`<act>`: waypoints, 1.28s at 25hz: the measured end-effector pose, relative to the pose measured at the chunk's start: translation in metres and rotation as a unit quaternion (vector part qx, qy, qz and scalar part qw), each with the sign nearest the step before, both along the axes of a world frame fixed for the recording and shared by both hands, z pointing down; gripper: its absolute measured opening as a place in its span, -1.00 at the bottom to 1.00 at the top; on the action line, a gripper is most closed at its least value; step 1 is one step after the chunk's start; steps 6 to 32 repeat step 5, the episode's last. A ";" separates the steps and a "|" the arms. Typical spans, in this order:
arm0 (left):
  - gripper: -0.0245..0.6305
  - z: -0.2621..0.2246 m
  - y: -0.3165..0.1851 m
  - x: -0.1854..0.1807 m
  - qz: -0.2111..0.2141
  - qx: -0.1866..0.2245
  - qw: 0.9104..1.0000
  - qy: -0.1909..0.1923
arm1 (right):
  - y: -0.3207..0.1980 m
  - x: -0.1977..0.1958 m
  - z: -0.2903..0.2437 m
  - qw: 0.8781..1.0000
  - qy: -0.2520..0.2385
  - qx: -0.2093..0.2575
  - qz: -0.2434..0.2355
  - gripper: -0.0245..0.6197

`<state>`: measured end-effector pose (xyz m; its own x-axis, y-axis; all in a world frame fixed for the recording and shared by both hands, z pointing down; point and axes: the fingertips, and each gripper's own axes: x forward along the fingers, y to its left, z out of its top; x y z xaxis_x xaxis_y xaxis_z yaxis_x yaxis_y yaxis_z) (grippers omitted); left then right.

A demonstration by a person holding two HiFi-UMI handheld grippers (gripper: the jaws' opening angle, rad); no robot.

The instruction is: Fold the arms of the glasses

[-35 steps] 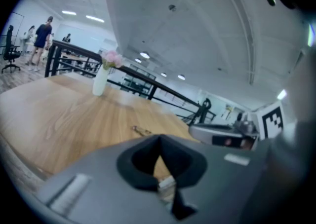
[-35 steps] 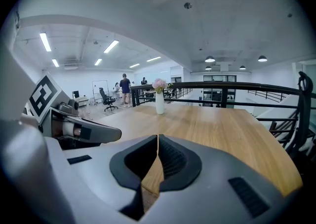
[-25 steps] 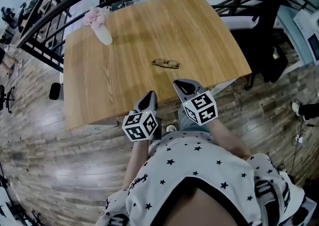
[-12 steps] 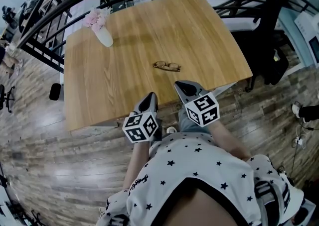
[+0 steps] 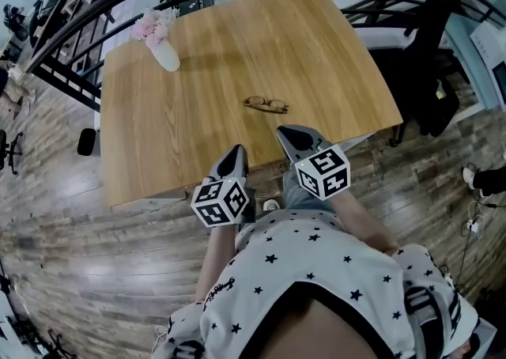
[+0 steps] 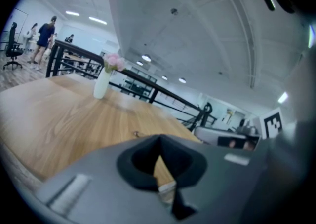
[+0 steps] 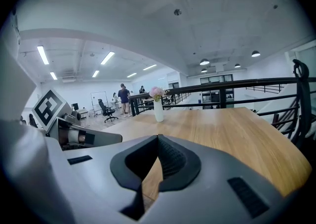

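The brown-rimmed glasses (image 5: 266, 103) lie flat on the wooden table (image 5: 237, 33), a little toward its near edge, with their arms spread. My left gripper (image 5: 235, 153) hovers over the table's near edge, short of the glasses and to their left, shut and empty. My right gripper (image 5: 286, 134) sits just in front of the glasses, also shut with nothing in it. In the left gripper view, a thin bit of the glasses (image 6: 137, 133) peeks over the closed jaws of the left gripper (image 6: 159, 139). The right gripper's (image 7: 158, 136) own jaws hide the glasses in the right gripper view.
A white vase with pink flowers (image 5: 162, 51) stands at the table's far left corner, and the vase (image 7: 158, 108) shows in both gripper views. Black railing (image 5: 71, 29) runs behind the table. A dark chair (image 5: 431, 88) stands at the right. People stand in the distance.
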<state>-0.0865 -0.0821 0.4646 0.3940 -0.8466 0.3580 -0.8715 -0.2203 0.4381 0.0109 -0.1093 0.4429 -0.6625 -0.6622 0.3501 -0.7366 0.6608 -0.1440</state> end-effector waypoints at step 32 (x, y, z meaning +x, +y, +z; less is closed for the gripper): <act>-0.90 0.001 -0.003 -0.004 -0.003 -0.001 1.000 0.001 | -0.004 -0.001 -0.001 1.000 -0.005 0.000 0.000 -0.87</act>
